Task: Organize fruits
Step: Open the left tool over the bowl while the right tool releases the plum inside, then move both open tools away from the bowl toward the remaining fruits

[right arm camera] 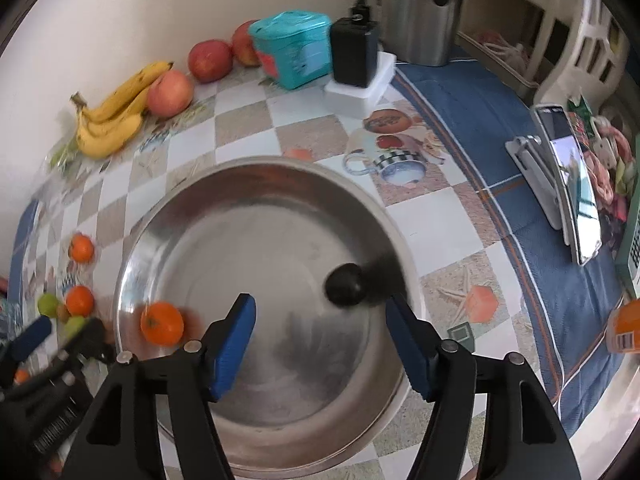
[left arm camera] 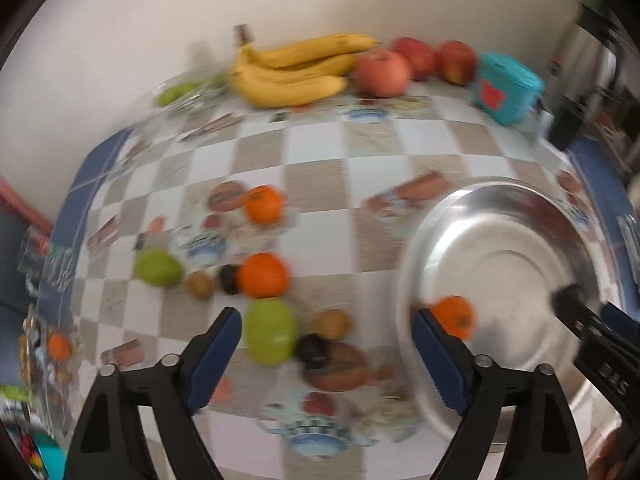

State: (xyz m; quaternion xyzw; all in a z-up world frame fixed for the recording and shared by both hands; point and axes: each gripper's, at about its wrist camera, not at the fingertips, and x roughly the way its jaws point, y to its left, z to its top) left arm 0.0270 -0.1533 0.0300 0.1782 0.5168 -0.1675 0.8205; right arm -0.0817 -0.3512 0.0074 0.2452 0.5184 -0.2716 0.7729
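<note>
A steel bowl (left arm camera: 500, 260) (right arm camera: 260, 240) stands on the checked tablecloth. In it lie an orange (left arm camera: 454, 316) (right arm camera: 162, 323) near the left wall and a dark round fruit (right arm camera: 344, 284), blurred, toward the right. My right gripper (right arm camera: 322, 332) hangs open over the bowl, nothing between its pads. My left gripper (left arm camera: 328, 340) is open above the loose fruit left of the bowl. That fruit includes a green fruit (left arm camera: 270, 336), two oranges (left arm camera: 264, 276), kiwis (left arm camera: 332, 324) and a dark fruit (left arm camera: 314, 350). Each gripper shows in the other's view, the right one (left arm camera: 592, 308) and the left one (right arm camera: 60, 334).
Bananas (left arm camera: 296, 72) and three apples (left arm camera: 382, 72) lie along the back wall, beside a teal box (left arm camera: 506, 88). A black adapter on a white block (right arm camera: 354, 52), a metal kettle (right arm camera: 420, 12) and a phone on a stand (right arm camera: 568, 176) sit to the right.
</note>
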